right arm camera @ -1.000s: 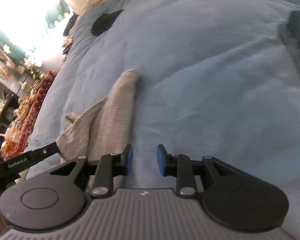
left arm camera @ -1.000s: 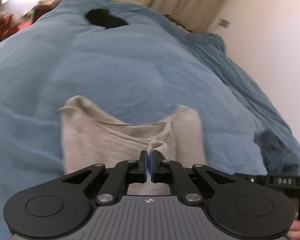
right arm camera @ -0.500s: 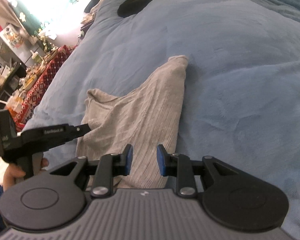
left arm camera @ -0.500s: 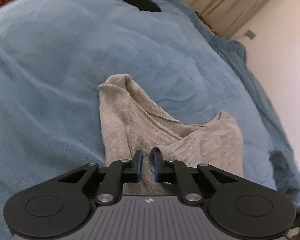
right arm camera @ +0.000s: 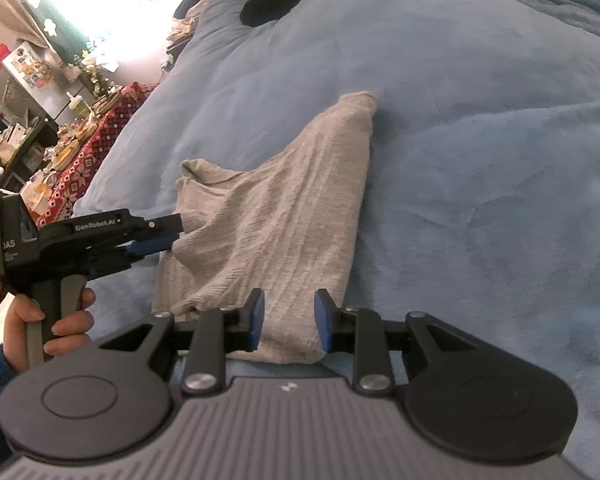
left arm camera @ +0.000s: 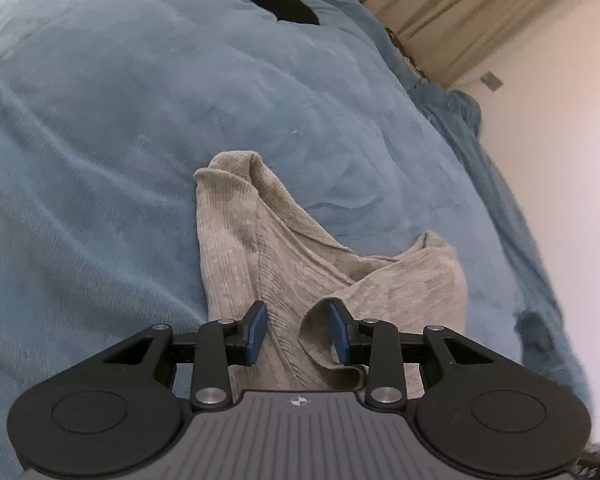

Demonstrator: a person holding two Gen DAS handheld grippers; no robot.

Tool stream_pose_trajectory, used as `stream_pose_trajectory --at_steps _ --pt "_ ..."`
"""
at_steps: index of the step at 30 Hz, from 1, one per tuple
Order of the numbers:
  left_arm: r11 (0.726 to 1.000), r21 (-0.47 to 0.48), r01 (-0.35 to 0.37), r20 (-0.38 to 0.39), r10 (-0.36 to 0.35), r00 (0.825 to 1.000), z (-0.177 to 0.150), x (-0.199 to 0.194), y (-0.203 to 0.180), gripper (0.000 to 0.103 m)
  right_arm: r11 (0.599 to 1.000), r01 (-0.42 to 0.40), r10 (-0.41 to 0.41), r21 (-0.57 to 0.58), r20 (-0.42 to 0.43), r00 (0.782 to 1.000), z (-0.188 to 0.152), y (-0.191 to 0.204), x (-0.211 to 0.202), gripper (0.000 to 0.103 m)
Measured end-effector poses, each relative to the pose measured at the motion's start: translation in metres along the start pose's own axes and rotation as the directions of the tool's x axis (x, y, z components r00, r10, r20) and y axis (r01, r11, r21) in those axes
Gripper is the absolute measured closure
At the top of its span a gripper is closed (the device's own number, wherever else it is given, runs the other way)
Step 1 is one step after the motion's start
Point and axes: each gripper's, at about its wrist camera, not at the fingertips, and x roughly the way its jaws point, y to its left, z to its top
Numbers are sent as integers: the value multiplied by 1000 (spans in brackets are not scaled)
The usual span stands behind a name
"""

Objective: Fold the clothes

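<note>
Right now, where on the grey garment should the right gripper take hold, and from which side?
Probably the near hem corner of the grey garment, coming in low from the near edge. The right gripper is open right over it, and there the cloth lies flat on the blue blanket with a free edge to pinch.

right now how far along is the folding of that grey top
Early. The grey top lies on the blue blanket, roughly doubled over but rumpled. In hand: nothing; the left tool and right tool are both open over its near edge. Left: smoothing and the remaining folds.
</note>
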Motion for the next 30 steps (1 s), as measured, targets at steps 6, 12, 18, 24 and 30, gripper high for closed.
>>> stream_pose_trajectory --at_steps 6,12,18,24,30 --pt "984 180 5 155 -33 987 -1 -15 -25 102 1000 3 -3 11 -6 1000 1 -3 3 73" --pt "980 182 -84 165 54 985 8 -4 -10 102 1000 16 -16 2 -5 1000 5 -4 7 72" --pt "989 140 -39 96 26 995 12 13 9 98 1000 29 -29 -11 -7 1000 8 -1 12 70" --pt "985 153 -76 164 51 985 20 2 11 91 997 76 -77 -19 -27 997 5 -3 21 70" --pt "983 181 -22 36 16 999 -4 -20 -4 85 996 87 -88 -38 -21 996 -1 -3 11 70"
